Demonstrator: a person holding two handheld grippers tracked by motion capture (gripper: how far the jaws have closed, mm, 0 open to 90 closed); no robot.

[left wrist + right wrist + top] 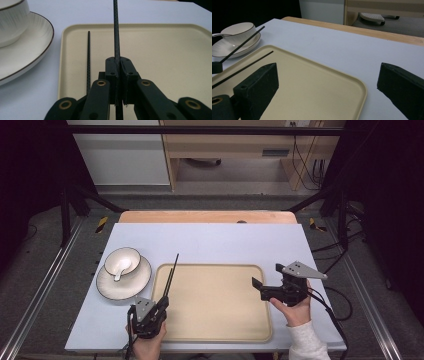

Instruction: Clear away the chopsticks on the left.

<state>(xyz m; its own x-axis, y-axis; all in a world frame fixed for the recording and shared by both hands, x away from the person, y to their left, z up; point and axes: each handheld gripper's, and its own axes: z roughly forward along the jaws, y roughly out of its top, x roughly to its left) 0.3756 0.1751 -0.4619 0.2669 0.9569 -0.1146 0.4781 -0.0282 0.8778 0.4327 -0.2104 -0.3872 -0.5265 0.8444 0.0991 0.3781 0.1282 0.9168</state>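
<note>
My left gripper (161, 305) (119, 62) is shut on a thin black chopstick (116, 30) (175, 262), which points away from me, its tip raised above the table. A second chopstick (88, 60) (247, 66) lies flat along the left side of the beige tray (215, 320) (162, 50) (312, 85). My right gripper (267, 276) (329, 82) hovers over the tray's right edge, pointing left. It is open, with nothing between its fingers (259, 85).
Left of the tray, a white bowl (122, 260) (237, 30) with a white spoon (121, 269) in it stands on a gold-rimmed plate (112, 287) (30, 50). The table has a pale blue top (220, 242) with a wooden strip along its far edge.
</note>
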